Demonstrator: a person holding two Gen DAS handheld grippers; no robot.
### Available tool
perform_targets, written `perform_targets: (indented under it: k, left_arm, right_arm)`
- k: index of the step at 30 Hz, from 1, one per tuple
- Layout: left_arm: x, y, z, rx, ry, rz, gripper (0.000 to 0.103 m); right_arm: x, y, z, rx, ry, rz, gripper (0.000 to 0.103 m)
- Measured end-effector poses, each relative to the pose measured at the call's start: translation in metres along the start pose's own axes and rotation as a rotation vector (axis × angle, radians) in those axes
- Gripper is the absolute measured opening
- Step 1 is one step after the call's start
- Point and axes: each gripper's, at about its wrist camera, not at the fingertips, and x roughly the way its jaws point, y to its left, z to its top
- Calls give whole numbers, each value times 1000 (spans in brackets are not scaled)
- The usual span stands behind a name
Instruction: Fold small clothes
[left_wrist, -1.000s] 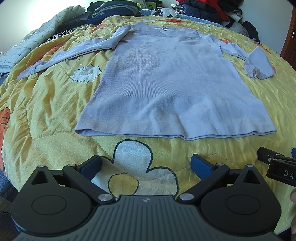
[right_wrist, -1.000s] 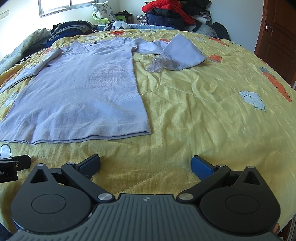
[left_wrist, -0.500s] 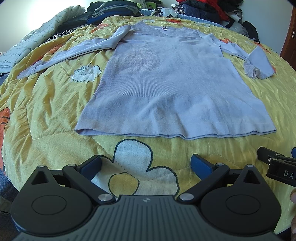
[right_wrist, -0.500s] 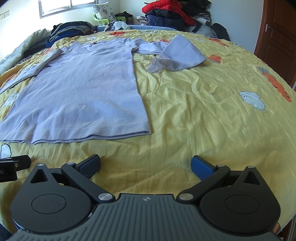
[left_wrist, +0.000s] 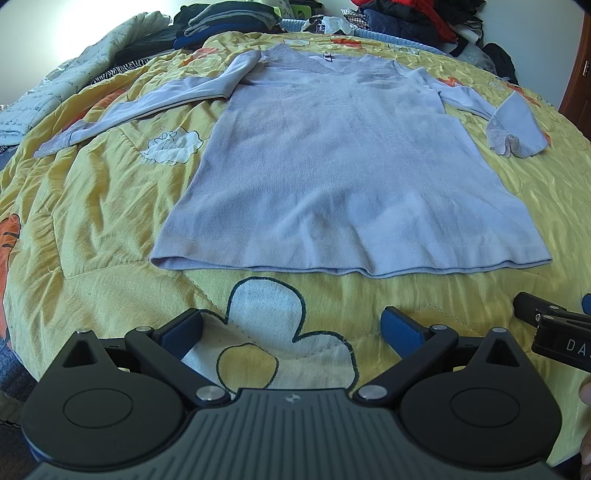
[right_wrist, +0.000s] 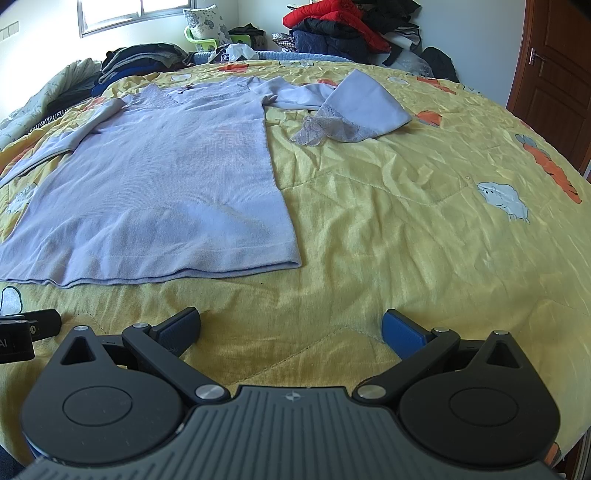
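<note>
The lilac top (left_wrist: 343, 177) was laid flat on the bed (right_wrist: 424, 229), neck-to-hem axis running away from both released hand-held grippers, its hem nearest the left hand-held gripper (left_wrist: 291, 328), the right hand-held gripper (right_wrist: 291, 328) being offset beside it.

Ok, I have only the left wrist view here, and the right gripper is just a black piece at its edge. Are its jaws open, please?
Observer: Yes. The right gripper has its jaws wide open with nothing between them, over bare yellow quilt.
Operator: And where is it against the sweater?
Observer: The sweater lies ahead and mostly to its left. The hem's right corner is about straight ahead of the gap between the jaws, and apart from them.
Operator: Does anything lie on the quilt further right?
Observer: Only printed pictures, such as a white sheep. No clothes lie there.
</note>
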Motion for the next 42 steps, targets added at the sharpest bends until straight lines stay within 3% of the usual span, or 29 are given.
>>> perform_targets:
  k: [19, 26, 30, 34, 37, 40, 42]
  left_arm:
    - [0, 0, 0, 1, -3, 0, 103]
    - [-4, 0, -6, 2, -40, 0, 103]
    - [-7, -1, -16, 17, -101, -5, 103]
    - [-14, 9, -15, -42, -95, 9, 103]
    - [-32, 19, -6, -78, -175, 11, 103]
    - [-47, 24, 10, -99, -266, 6, 103]
    - [-51, 26, 20, -131, -313, -3, 103]
  right_arm:
    - [-2, -2, -2, -12, -44, 15, 103]
    - [0, -6, 0, -38, -29, 43, 103]
    - [-1, -11, 5, -36, -18, 69, 102]
    - [-9, -34, 25, 20, -100, 148, 102]
    - [-13, -65, 59, 79, -197, 194, 100]
    - [-6, -115, 95, 273, -279, 256, 92]
    - [13, -153, 118, 452, -259, 340, 84]
